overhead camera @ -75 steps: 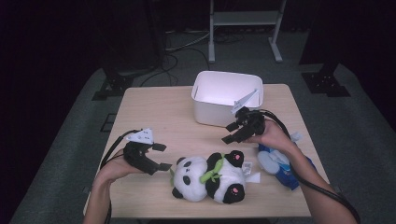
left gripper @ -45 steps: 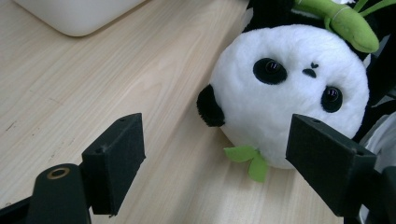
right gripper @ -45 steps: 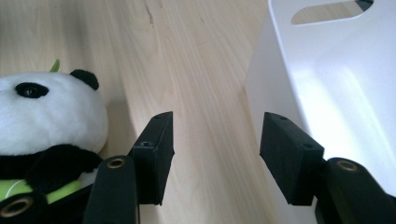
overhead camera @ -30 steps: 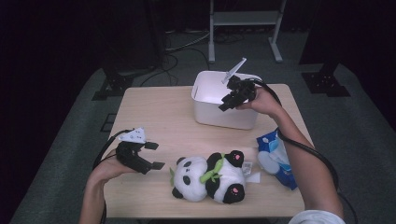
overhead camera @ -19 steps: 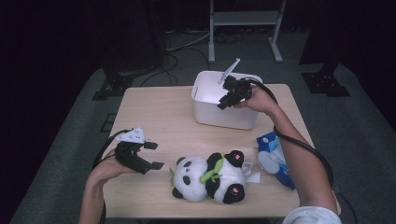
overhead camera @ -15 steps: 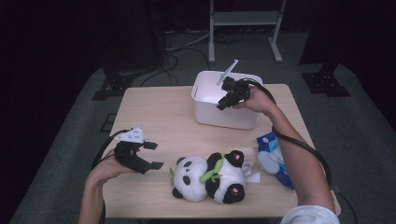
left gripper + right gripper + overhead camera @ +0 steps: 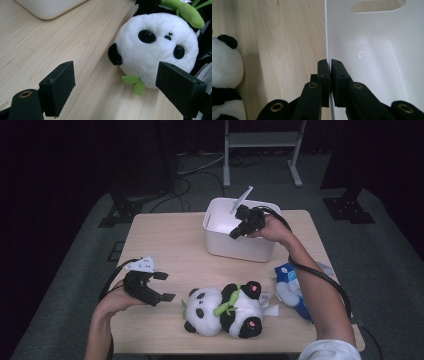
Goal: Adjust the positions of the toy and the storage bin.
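The left gripper (image 7: 166,286) sits well to the left of the white bin (image 7: 240,249) and nearer the person. Its fingers stand wide apart and have just been opening a little further. Nothing is between them; they point at the panda's head just ahead. The plush panda (image 7: 225,310) lies on its back on the desk (image 7: 170,240), in front of the bin and apart from it. It looks soft and light, so it should squash under a grip and not slip; the round head or the middle of the body seem the places to take it.

The bin stands toward the far edge of the desk. The right gripper (image 7: 236,233) reaches over its rim, with fingers just closed and clamped on the thin side wall. That wall is probably stiff, smooth, light plastic, and held by one wall alone the bin would likely tip. Right of the bin and nearer the person a blue packet (image 7: 292,290) lies beside the panda, under the right forearm, which could catch it.
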Demonstrator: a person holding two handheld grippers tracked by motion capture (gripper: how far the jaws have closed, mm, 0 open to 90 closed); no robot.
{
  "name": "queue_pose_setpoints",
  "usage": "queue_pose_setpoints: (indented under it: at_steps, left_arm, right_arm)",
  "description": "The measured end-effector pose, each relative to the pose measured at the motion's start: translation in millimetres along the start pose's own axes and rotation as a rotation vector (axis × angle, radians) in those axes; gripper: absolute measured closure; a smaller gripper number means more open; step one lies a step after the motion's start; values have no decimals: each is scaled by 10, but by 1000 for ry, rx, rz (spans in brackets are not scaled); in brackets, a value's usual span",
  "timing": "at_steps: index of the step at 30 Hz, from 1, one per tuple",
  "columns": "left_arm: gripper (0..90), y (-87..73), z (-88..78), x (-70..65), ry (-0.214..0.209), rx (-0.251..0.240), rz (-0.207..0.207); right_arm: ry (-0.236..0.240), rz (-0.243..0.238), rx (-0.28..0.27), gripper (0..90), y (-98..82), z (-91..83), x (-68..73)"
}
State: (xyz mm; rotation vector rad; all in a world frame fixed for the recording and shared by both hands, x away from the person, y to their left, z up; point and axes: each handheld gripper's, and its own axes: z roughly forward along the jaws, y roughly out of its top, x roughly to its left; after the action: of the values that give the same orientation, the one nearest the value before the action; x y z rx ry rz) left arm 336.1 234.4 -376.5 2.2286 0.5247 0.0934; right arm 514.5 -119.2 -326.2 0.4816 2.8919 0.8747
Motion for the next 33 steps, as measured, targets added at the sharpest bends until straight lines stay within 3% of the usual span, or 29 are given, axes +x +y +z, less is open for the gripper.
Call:
queue_pose_setpoints:
  at_steps: [14,33]
  left_arm:
    - [145,-9,12,-1,-5,9,-1]
    - [145,-61,17,18,-15,11,-18]
  right_arm:
    - [69,-71,-24,853,50,69,247]
    - [166,-151,-6,845,108,105,581]
